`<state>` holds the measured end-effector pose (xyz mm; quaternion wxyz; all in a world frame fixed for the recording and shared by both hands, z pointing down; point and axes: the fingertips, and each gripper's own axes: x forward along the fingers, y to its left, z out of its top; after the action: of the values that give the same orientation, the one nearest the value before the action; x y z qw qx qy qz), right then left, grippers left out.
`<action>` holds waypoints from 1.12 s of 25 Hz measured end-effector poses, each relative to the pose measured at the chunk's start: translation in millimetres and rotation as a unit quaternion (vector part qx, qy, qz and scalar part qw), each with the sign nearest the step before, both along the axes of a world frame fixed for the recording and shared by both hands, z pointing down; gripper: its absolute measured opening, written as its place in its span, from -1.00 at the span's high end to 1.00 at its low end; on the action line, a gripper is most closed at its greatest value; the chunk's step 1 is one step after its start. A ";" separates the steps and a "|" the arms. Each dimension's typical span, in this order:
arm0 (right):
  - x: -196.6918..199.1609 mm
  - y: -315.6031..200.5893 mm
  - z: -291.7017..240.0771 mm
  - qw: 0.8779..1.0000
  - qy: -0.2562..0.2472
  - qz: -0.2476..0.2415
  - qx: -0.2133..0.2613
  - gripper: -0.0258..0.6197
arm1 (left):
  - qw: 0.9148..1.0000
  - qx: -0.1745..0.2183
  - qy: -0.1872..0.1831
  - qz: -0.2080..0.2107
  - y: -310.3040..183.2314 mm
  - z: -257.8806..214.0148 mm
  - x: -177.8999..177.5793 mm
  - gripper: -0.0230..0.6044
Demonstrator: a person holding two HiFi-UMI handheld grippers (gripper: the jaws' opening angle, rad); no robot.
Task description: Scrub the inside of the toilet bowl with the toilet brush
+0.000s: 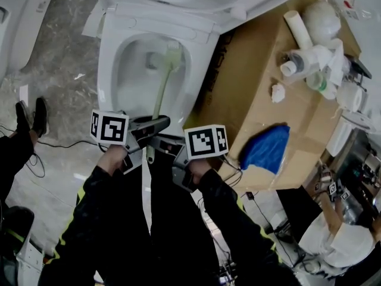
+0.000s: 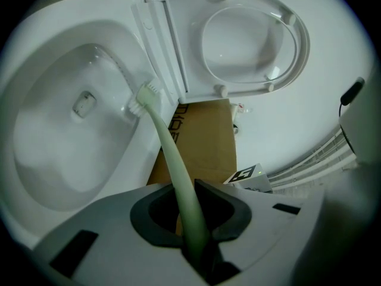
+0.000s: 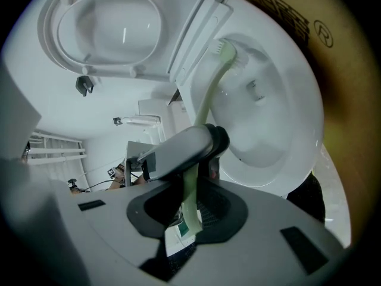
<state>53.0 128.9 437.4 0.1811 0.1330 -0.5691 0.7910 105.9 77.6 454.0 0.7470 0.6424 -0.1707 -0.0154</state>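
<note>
Bowl: the white ceramic toilet bowl (image 1: 108, 70) stands open on a grey marbled floor (image 1: 59, 100), below the person's arms.
Box: a flat brown cardboard box (image 1: 262, 94) lies just beside the bowl's right side.
Lid: the white oval plastic seat and lid (image 2: 250, 40) is raised behind the bowl.
Cloth: a crumpled blue cloth (image 1: 266, 148) rests on the box's near edge.
Brush: the pale green long-handled plastic toilet brush (image 1: 161, 94) slants down into the bowl, its white bristles against the inner wall under the far rim.
Left gripper (image 2: 193, 234): jaws pinching the brush handle.
Right gripper (image 3: 187, 219): just behind the left one, jaws closed on the handle's lower end.
</note>
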 end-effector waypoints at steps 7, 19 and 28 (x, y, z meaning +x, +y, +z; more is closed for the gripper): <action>9.0 8.6 -0.3 0.999 0.015 0.037 -0.009 0.72 | 0.999 0.001 0.014 0.033 9.6 -4.6 12.3 0.76; 20.4 34.2 -5.8 0.995 0.026 0.091 -0.024 0.72 | 0.998 -0.026 0.023 0.055 41.2 -7.2 27.8 0.78; 24.9 61.2 -10.4 0.993 0.042 0.100 -0.042 0.72 | 0.996 -0.039 0.031 0.067 69.8 -11.1 33.3 0.80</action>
<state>77.9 190.1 427.0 0.1305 0.2146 -0.5109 0.8221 139.1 147.4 442.9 0.7758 0.6219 -0.1043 0.0216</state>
